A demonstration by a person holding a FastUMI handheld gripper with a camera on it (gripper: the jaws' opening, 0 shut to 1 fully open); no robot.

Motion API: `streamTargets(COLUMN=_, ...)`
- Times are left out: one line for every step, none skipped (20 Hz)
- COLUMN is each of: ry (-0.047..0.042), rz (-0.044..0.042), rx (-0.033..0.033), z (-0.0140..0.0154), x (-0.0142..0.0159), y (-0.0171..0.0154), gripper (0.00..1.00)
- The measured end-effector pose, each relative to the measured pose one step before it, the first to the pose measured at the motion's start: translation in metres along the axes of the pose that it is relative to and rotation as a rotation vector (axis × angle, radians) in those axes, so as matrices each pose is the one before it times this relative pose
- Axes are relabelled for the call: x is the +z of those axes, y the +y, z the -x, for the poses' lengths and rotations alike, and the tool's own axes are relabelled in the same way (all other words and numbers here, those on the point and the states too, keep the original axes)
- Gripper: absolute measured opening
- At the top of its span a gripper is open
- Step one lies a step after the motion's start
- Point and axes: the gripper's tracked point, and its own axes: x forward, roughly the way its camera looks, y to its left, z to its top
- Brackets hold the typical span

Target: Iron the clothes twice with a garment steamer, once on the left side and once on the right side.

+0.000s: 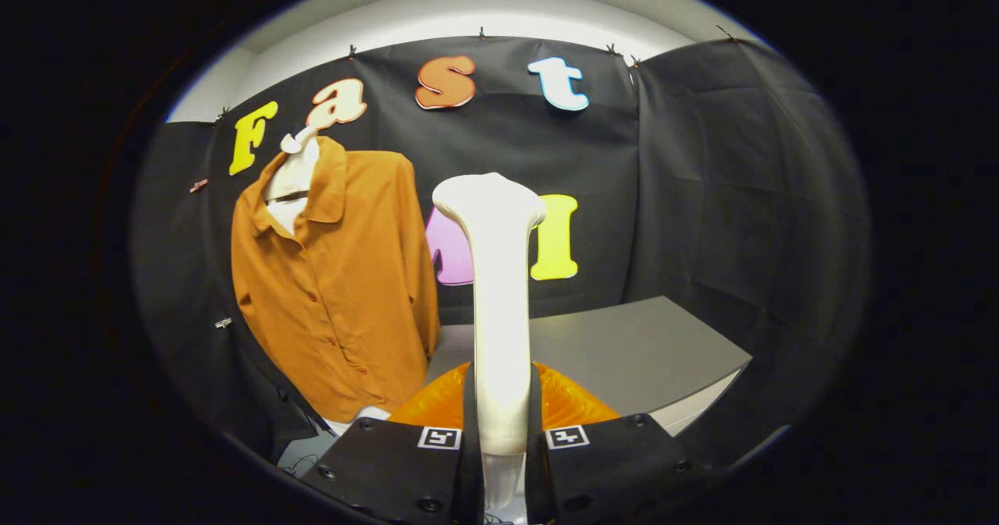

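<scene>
Gripper view: the gripper (499, 439), fingers (390, 462) clamped on the white garment steamer (499, 291), holds it upright, seemingly ready for ironing. The orange shirt (343, 291) hangs far left beyond the fingers, against the wall; a grey bench (640, 353) stands right.

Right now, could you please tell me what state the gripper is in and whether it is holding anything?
Gripper: shut on the white garment steamer, both fingers pressing its handle, head pointing up.
</scene>
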Motion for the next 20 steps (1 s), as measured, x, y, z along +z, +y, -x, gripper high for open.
streamTargets(ry=-0.02415, rz=0.00606, rx=0.00458, z=0.0045, x=0.00674, y=0.01332, gripper=0.24)
streamTargets(ry=-0.02676, rz=0.00763, rx=-0.00517, z=0.00169, x=0.00491, y=0.01304, gripper=0.24)
streamTargets(ry=-0.02406, rz=0.01205, rx=-0.00488, z=0.00009, x=0.0054, y=0.01206, gripper=0.24)
streamTargets(ry=-0.02618, rz=0.00799, rx=0.00065, z=-0.00094, x=0.0043, y=0.01231, gripper=0.24)
streamTargets(ry=-0.01689, rz=0.0061, rx=0.00691, z=-0.00145, x=0.00395, y=0.01333, gripper=0.24)
streamTargets(ry=-0.00784, rz=0.00719, rx=0.01031, z=-0.00219, x=0.00171, y=0.0126, gripper=0.24)
streamTargets(ry=-0.00463, rz=0.00368, rx=0.01148, z=-0.00253, x=0.00154, y=0.01178, gripper=0.24)
streamTargets(ry=-0.00044, rz=0.00442, rx=0.00997, z=-0.00369, x=-0.00008, y=0.01068, gripper=0.24)
streamTargets(ry=0.00013, rz=0.00533, rx=0.00699, z=-0.00478, x=-0.00068, y=0.00943, gripper=0.24)
streamTargets(ry=-0.00432, rz=0.00414, rx=0.00291, z=-0.00453, x=-0.00036, y=0.00831, gripper=0.24)
streamTargets(ry=-0.00486, rz=0.00487, rx=0.0001, z=-0.00443, x=-0.00095, y=0.00752, gripper=0.24)
streamTargets(ry=-0.00629, rz=0.00327, rx=-0.00244, z=-0.0055, x=-0.00173, y=0.00633, gripper=0.24)
streamTargets(ry=-0.00537, rz=0.00575, rx=-0.00399, z=-0.00547, x=-0.00251, y=0.00527, gripper=0.24)
streamTargets(ry=-0.00361, rz=0.00439, rx=-0.00475, z=-0.00527, x=-0.00348, y=0.00511, gripper=0.24)
streamTargets(ry=-0.00338, rz=0.00495, rx=-0.00399, z=-0.00501, x=-0.00398, y=0.00476, gripper=0.24)
streamTargets(ry=-0.0026, rz=0.00537, rx=-0.00243, z=-0.00507, x=-0.00401, y=0.00499, gripper=0.24)
streamTargets(ry=-0.00363, rz=0.00653, rx=-0.00145, z=-0.00549, x=-0.00462, y=0.00484, gripper=0.24)
streamTargets(ry=-0.00296, rz=0.00708, rx=-0.00014, z=-0.00439, x=-0.00334, y=0.00402, gripper=0.24)
streamTargets(ry=-0.00337, rz=0.00678, rx=-0.00035, z=-0.00533, x=-0.00326, y=0.00391, gripper=0.24)
streamTargets(ry=0.00054, rz=0.00659, rx=-0.00082, z=-0.00525, x=-0.00491, y=0.00308, gripper=0.24)
